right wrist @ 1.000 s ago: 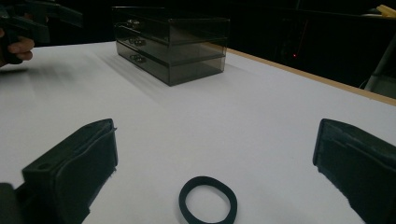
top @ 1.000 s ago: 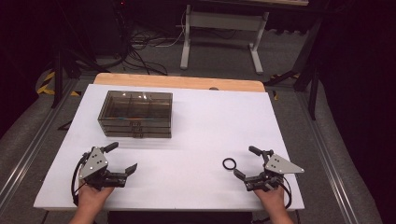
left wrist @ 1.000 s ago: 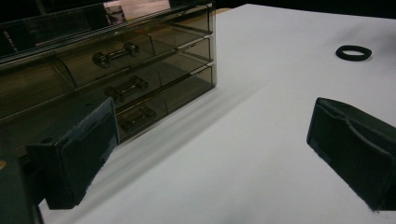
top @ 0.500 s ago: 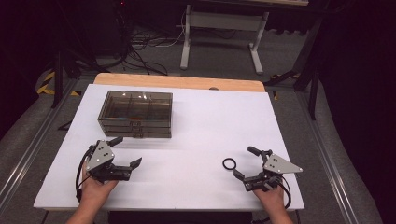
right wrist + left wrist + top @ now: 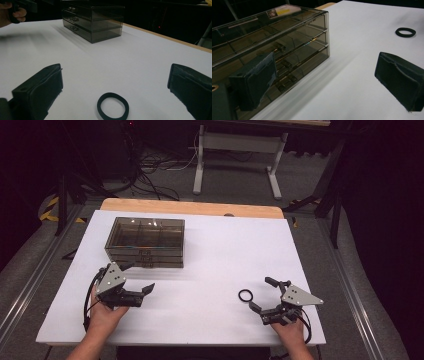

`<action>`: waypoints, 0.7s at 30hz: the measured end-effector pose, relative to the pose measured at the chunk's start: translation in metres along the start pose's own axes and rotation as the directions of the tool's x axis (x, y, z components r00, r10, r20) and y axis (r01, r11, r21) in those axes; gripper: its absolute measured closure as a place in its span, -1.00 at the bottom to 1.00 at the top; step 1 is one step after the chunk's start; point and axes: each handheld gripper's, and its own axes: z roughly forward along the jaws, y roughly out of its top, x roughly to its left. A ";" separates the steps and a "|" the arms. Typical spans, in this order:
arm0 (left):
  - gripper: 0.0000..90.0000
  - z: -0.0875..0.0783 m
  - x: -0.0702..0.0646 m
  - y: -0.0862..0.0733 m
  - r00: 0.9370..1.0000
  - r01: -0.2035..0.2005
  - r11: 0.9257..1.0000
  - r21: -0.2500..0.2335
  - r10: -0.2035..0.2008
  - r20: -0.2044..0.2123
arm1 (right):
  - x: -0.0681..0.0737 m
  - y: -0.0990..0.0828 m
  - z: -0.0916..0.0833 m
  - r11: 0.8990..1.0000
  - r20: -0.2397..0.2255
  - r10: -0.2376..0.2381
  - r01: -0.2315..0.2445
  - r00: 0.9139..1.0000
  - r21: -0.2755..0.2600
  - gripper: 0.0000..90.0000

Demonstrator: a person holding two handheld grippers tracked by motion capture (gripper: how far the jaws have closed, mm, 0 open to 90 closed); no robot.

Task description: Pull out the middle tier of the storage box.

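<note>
High view: your left gripper [image 5: 138,279] sits at the near left of the white table [image 5: 215,250], jaws spread wide, nothing between them, just in front of the smoked drawer box [image 5: 145,241]. Left gripper view puts one of its pads [image 5: 255,80] right against the drawer fronts visually, but you can't tell if it's touching; the small drawer knobs [image 5: 287,64] sit between the jaws' line of sight.

Your right gripper [image 5: 264,295] is at the near right, jaws also wide apart and empty. The black rubber ring [image 5: 245,295] lies flat on the table just beside its tips. Right gripper view: ring [image 5: 113,106] sits between the two jaws, touching neither. Box stands well apart, far left.
</note>
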 end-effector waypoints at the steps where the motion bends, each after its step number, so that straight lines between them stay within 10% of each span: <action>1: -0.88 0.000 0.000 0.000 1.000 0.000 1.000 0.000 0.000 0.000 | 0.000 0.000 0.000 1.000 0.000 0.000 0.000 1.000 0.000 -0.99; 21: -0.70 0.006 0.000 0.015 0.985 -0.172 0.983 0.058 0.172 0.014 | 0.001 0.000 0.000 1.000 -0.030 -0.001 0.001 1.000 -0.001 -0.99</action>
